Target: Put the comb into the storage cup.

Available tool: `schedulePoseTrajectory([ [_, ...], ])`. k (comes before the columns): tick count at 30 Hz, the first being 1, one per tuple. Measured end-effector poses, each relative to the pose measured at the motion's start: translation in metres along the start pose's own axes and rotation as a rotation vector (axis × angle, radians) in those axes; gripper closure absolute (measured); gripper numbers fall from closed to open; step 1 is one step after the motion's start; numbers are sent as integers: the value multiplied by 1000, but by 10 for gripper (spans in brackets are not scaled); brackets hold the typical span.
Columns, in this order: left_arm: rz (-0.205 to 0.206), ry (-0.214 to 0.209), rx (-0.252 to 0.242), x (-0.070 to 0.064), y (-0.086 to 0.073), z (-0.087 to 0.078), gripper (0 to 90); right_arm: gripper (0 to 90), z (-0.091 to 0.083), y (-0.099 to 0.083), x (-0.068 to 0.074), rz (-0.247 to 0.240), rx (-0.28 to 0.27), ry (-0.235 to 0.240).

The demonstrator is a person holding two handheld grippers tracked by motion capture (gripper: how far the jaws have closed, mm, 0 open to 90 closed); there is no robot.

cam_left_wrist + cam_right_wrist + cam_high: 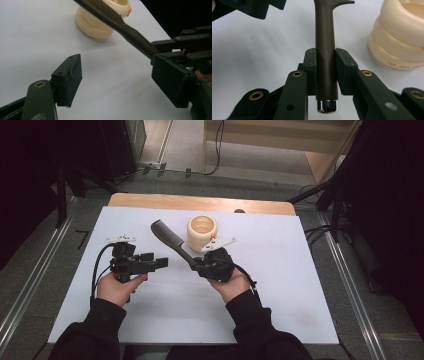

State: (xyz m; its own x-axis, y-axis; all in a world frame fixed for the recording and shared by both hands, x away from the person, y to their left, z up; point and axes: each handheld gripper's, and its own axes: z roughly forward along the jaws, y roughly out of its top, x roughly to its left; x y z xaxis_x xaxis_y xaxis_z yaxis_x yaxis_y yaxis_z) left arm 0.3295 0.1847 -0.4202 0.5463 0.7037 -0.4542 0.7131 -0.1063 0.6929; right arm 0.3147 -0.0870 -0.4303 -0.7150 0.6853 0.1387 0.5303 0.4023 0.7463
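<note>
- Your right claw (pixel 196 264), just right of centre in the high view, is clamped on the handle of a dark comb (pixel 167 237); the comb slants up and to the left, off the white worktop (pixel 280 285).
- In the right claw's own view, both pads press the comb's handle (pixel 325 55) near its shiny end cap.
- Your left claw (pixel 161 263), left of centre, hangs with its jaws apart, gripping nothing, tips aimed at the comb.
- A cream ribbed cup (pixel 203 231) stands upright at upper centre, just beside the comb; its inside looks bare.
- The step in hand appears to be carrying the comb; next probably calls for tilting it teeth-up and lowering it into the cup, or handing it across.
</note>
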Motion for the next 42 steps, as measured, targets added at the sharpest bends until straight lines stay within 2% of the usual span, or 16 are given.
schedulePoseTrajectory([
  [5,-25,15,-18,0,2,6,250,704,10,0,3,22,-19,5],
  [12,-64,11,-35,4,6,15,251,704,19,1,8,36,-39,17],
  [19,-92,36,-18,8,7,25,278,704,30,1,18,42,-56,17],
  [20,-97,41,-23,8,7,26,279,703,32,0,20,39,-65,6],
  [27,-145,41,-49,11,8,31,305,703,38,0,25,62,-90,18],
  [33,-186,32,-46,14,8,35,380,703,41,-1,30,72,-114,18],
  [37,-230,-1,-70,17,7,33,491,703,42,-1,30,85,-129,24],
  [40,-251,-10,-73,19,6,32,595,702,45,-1,29,95,-126,35],
  [42,-283,-41,-76,21,6,31,630,702,45,-2,29,96,-127,42],
])
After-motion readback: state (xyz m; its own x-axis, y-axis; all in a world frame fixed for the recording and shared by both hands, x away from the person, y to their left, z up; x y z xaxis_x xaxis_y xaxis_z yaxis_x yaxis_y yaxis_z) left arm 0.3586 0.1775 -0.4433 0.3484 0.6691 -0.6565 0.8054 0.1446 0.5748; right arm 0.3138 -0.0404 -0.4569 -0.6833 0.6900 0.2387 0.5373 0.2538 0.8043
